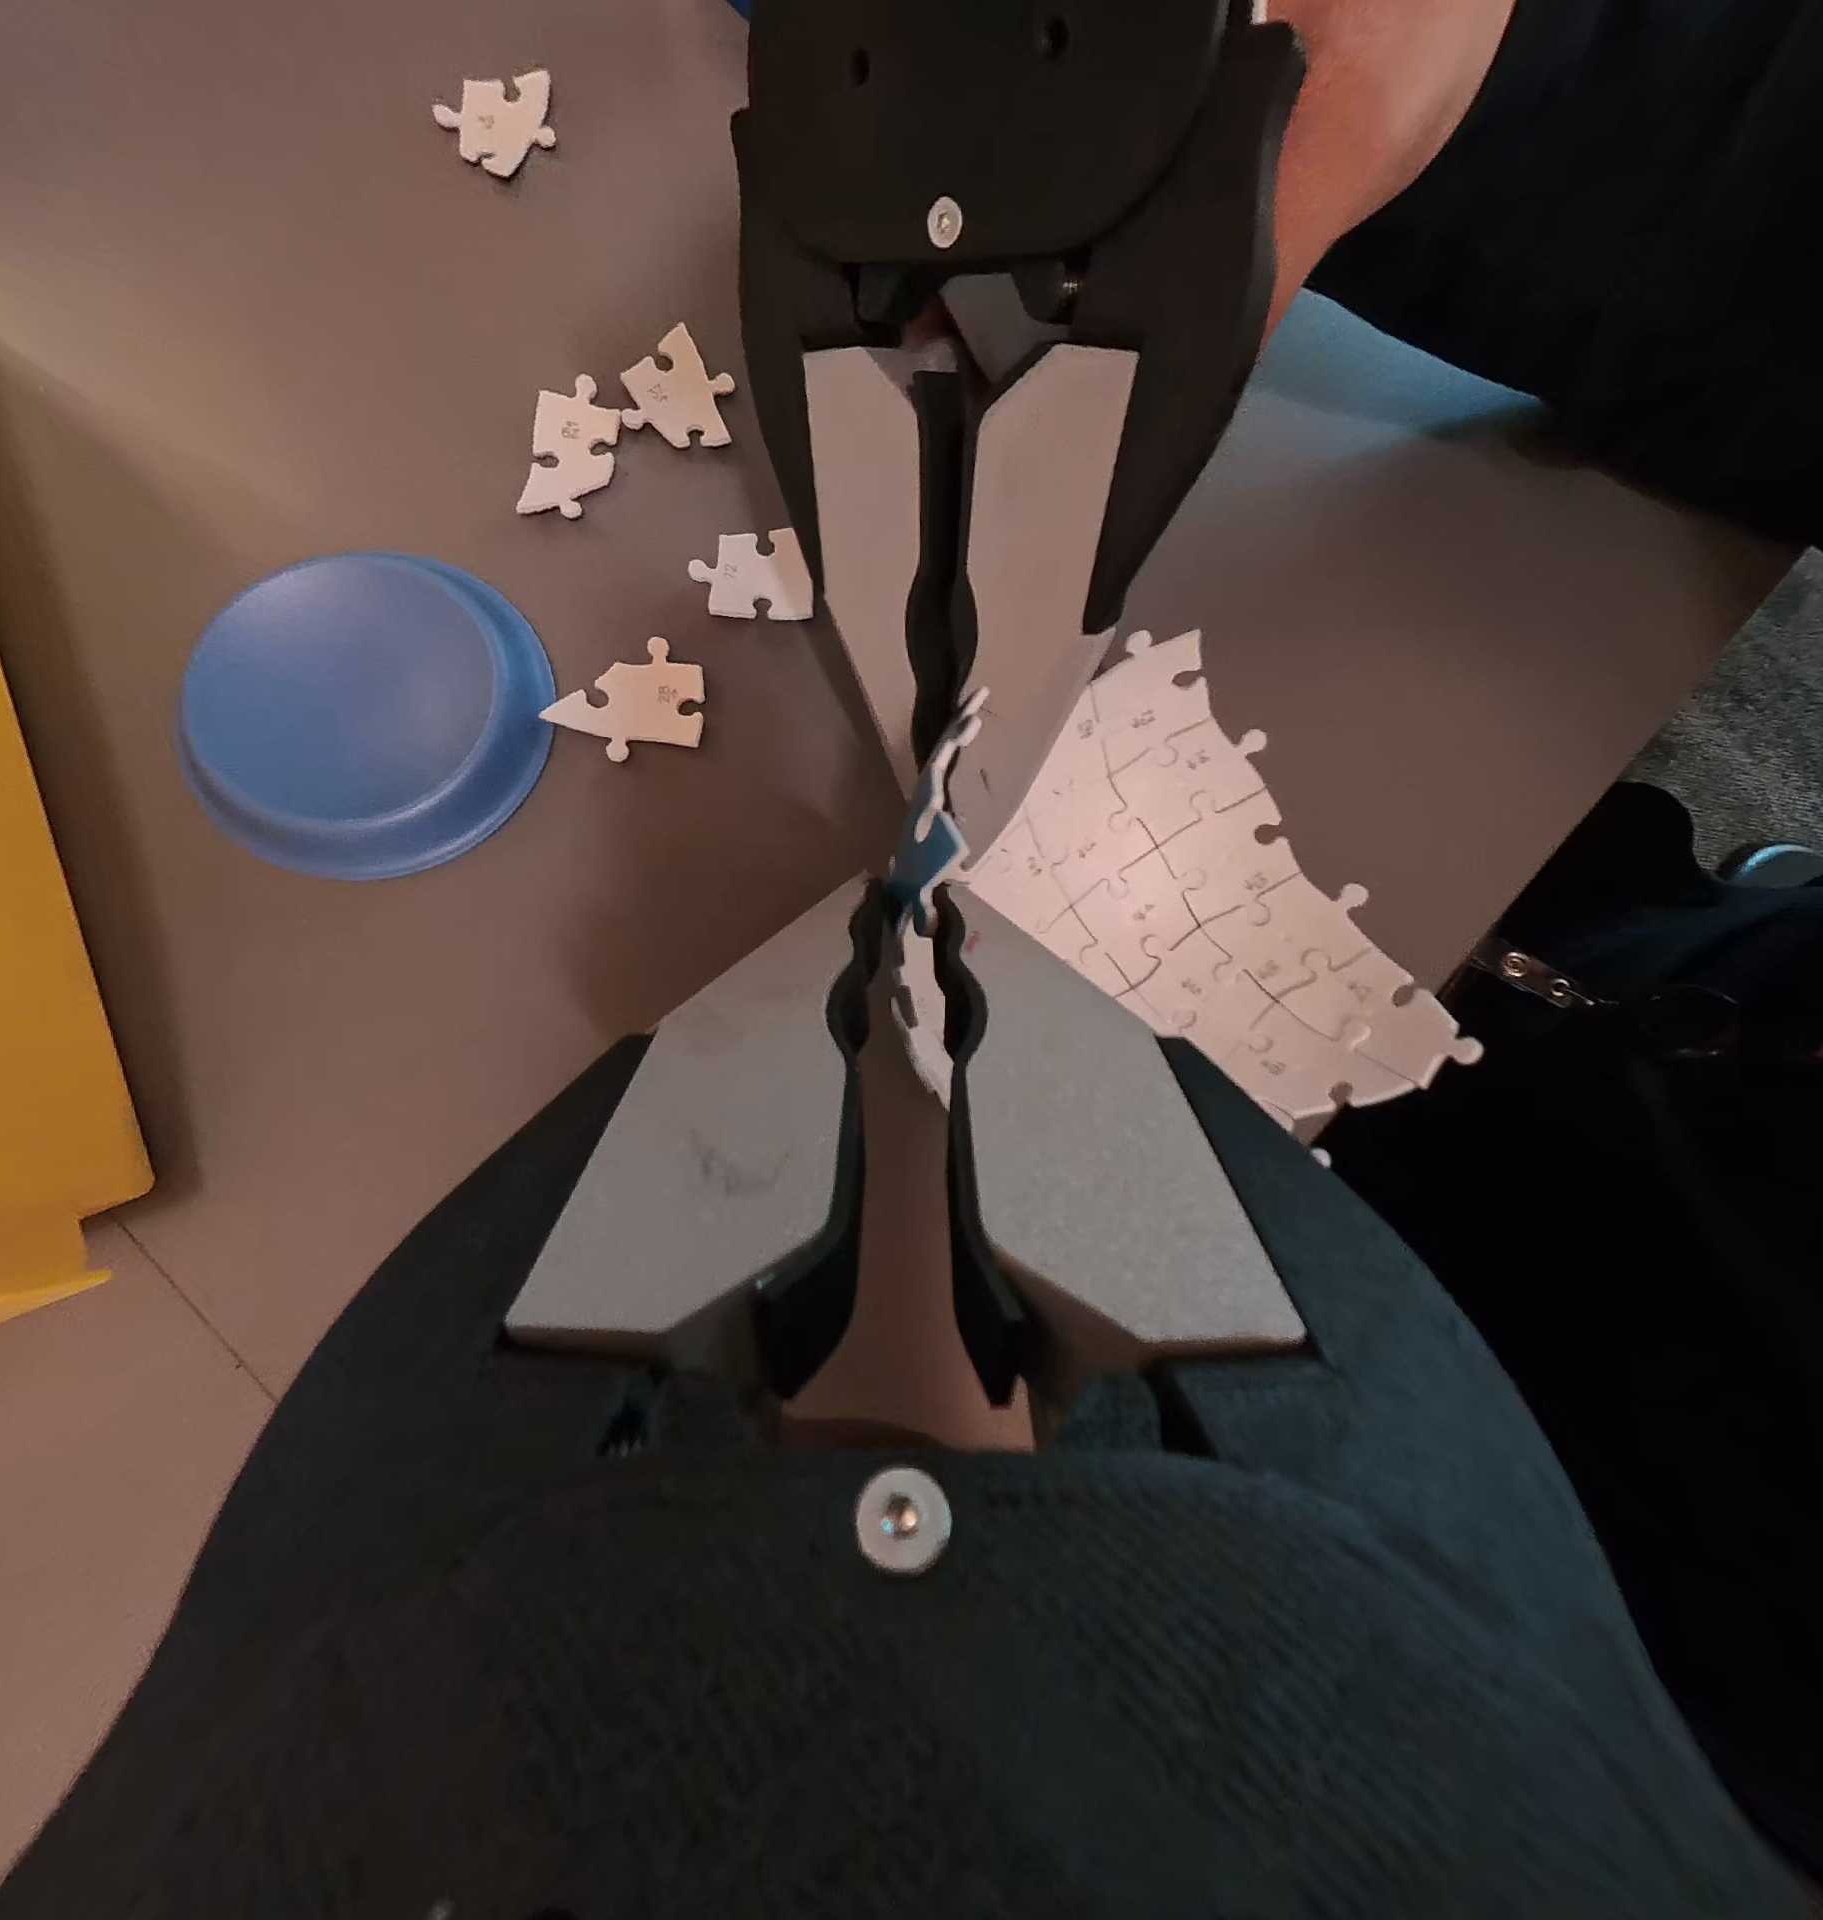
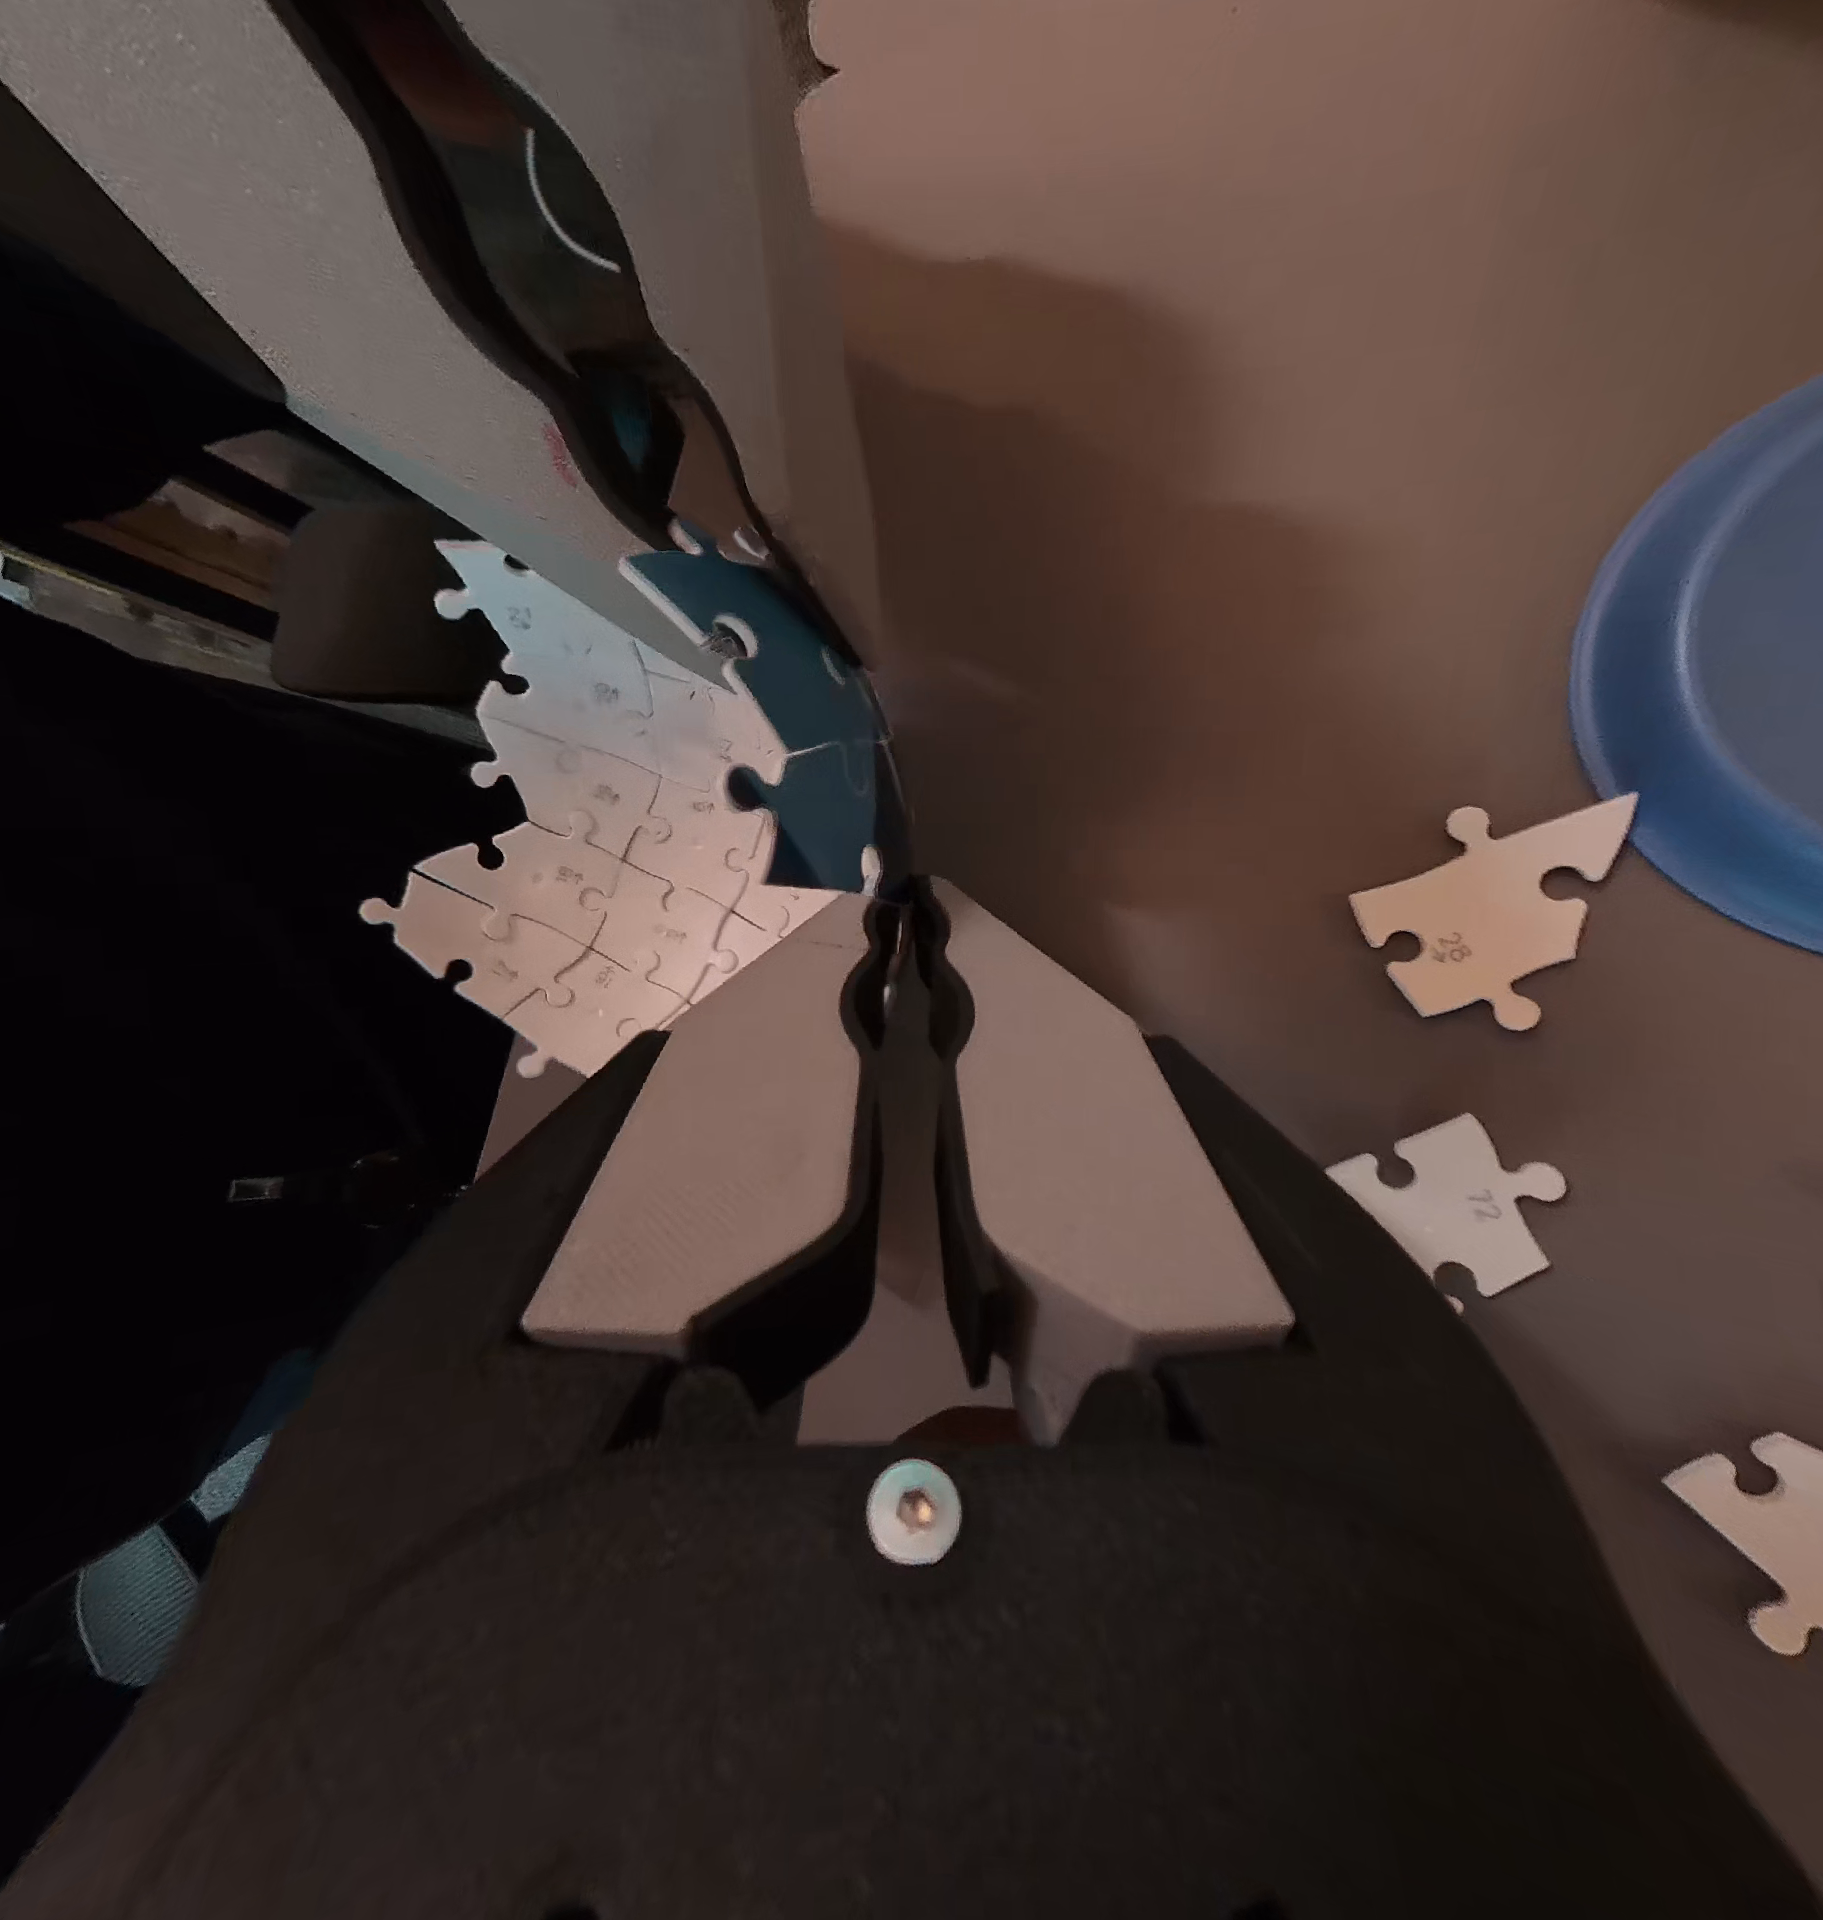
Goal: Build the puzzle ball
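Observation:
The partial puzzle ball [image 1: 1198, 904] is a curved sheet of joined pieces, white and numbered inside, blue outside, held above the table. My left gripper [image 1: 902, 920] is shut on its near edge. My right gripper [image 1: 938, 748] comes in from the top, shut on a blue-and-white puzzle piece [image 1: 933, 831] seen edge-on at the sheet's rim, right against the left fingertips. In the right wrist view, the right gripper [image 2: 907, 904] pinches the rim of the sheet [image 2: 595, 831] beside its blue pieces [image 2: 824, 717]. The left gripper [image 2: 772, 613] clamps the sheet from the upper left.
Several loose white pieces [image 1: 642, 707] lie on the grey-brown table [image 1: 315, 312], one touching a blue round dish [image 1: 356, 717]. The dish [image 2: 1759, 665] and loose pieces [image 2: 1478, 914] show in the right wrist view too. A yellow object [image 1: 13, 935] stands left. The person's dark clothing [image 1: 1613, 1351] is past the right table edge. Tip to tip, the grippers are about 5 cm apart. The yellow object [image 1: 13, 935] is about 20 cm from both grippers' fingertips.

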